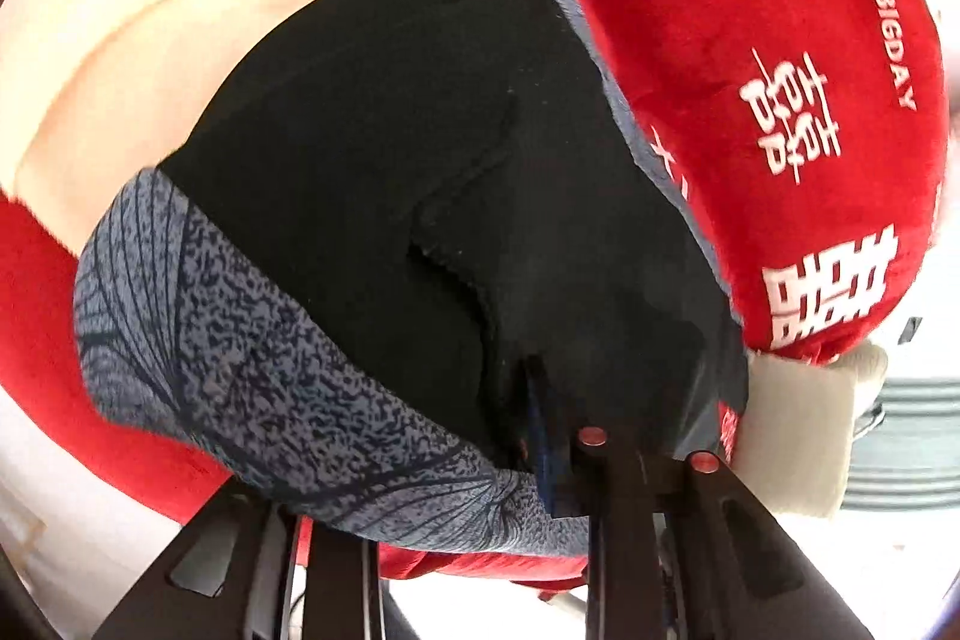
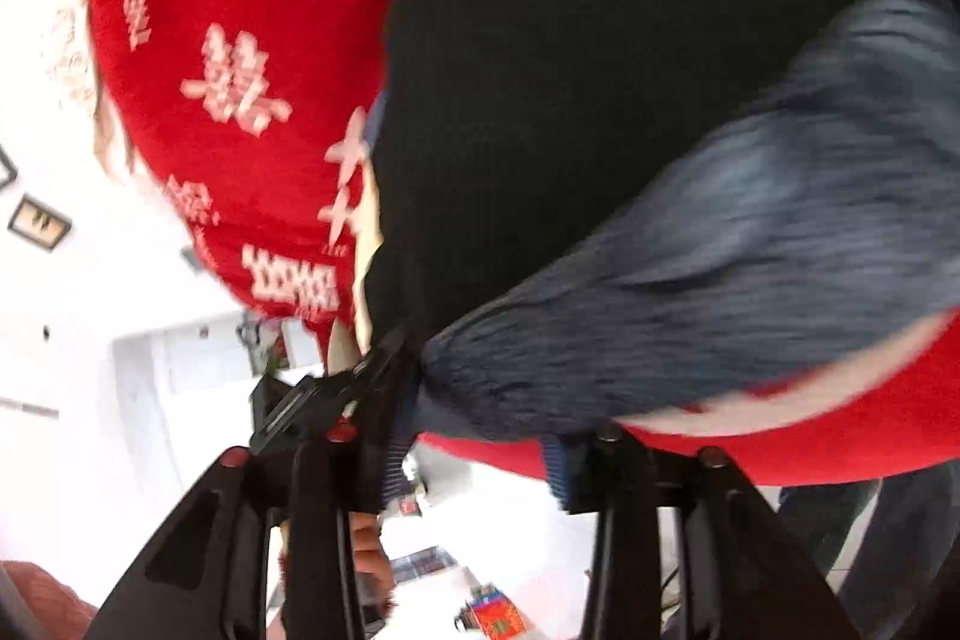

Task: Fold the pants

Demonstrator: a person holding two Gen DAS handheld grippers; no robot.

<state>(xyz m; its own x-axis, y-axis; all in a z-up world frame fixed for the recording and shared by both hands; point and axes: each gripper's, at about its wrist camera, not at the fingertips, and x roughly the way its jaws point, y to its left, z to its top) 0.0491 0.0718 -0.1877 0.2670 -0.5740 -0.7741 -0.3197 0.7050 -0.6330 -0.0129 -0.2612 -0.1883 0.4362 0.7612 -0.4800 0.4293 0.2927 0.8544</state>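
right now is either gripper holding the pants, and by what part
Left gripper pinches the black pants at their near edge beside the patterned waistband. Right gripper's hold cannot be told.

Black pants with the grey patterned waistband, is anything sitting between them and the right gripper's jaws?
Nothing visible does. The black pants with a grey patterned waistband bunch up right at the open jaws of the right gripper, and only the red plush blanket lies beneath.

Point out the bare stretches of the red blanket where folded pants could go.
Free: the red blanket with white lettering beyond the black pants, and a red strip beside the blue-grey waistband. Crowded: the middle, under the pants, and the cream cloth corner.
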